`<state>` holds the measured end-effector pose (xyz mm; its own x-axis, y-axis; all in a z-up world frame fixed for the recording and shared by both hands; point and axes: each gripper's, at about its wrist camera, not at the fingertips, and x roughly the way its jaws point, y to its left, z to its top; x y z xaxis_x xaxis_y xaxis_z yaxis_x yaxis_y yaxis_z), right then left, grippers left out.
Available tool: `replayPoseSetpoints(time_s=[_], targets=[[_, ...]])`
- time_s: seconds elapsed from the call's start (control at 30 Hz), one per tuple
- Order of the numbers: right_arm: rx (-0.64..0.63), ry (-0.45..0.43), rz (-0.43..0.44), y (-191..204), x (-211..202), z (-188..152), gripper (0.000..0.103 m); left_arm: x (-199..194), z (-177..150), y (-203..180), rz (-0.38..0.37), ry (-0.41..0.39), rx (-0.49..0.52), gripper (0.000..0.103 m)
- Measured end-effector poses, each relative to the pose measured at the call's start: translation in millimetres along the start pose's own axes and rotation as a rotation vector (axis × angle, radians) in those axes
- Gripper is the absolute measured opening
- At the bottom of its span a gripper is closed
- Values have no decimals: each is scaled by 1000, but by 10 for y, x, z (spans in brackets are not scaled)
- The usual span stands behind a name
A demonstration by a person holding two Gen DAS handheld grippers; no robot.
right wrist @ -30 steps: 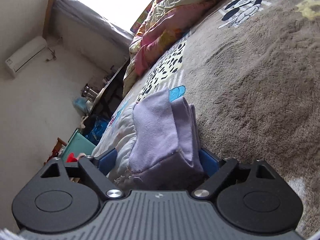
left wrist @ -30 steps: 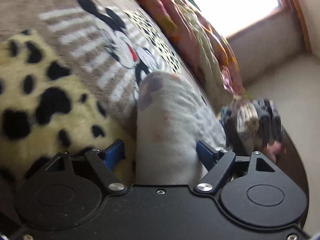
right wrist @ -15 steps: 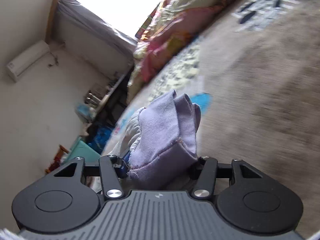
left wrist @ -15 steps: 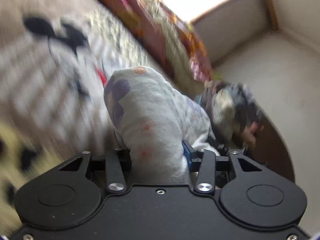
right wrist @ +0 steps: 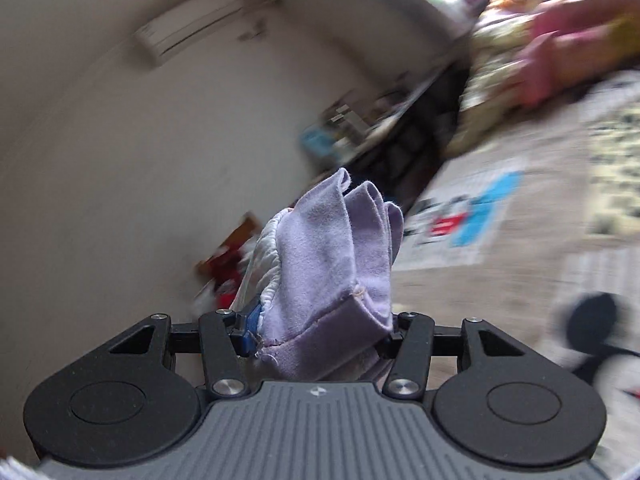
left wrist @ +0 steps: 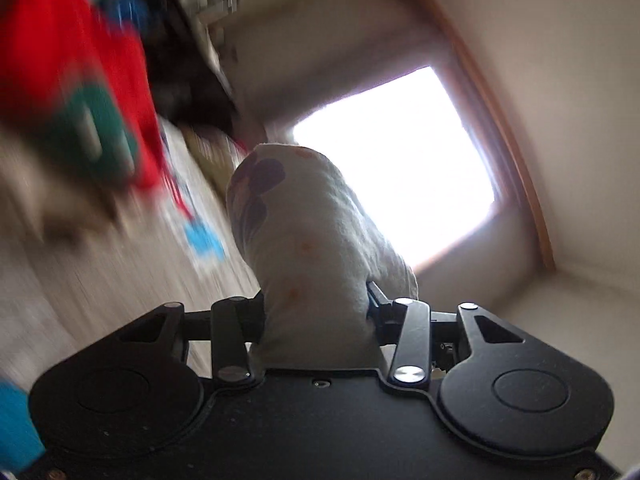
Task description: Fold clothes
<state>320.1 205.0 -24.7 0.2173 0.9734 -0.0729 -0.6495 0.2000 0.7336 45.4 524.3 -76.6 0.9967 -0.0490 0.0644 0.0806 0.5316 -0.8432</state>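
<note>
The left gripper (left wrist: 316,312) clamps a bunched fold of pale printed cloth (left wrist: 304,240), and the right gripper (right wrist: 320,332) pinches a wad of lilac fabric (right wrist: 340,252) with a white gathered edge, both bunches held up clear of the patterned blanket (right wrist: 520,272). Thick bunching could let a layer slip out of the pads, so the fold might come down crooked. The left wrist view alone shows the bright window (left wrist: 400,160); only the right wrist view shows the wall air conditioner (right wrist: 188,36)
</note>
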Motion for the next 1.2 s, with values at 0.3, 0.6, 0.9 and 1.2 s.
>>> replayPoseSetpoints(time_s=[0.3,0.6,0.9,1.2], targets=[[-61,105,276,889,1679,94,53,-751,768,-113,110,-416,58,43],[44,179,317,784,2550,81,53,-599,947,360,190,-444,-77,43],[-63,222,21,532,2607,-129,64,-471,848,52,584,-449,171,63],[-482,79,117,1349,2222,-43,64,-351,617,-351,481,-453,493,63]])
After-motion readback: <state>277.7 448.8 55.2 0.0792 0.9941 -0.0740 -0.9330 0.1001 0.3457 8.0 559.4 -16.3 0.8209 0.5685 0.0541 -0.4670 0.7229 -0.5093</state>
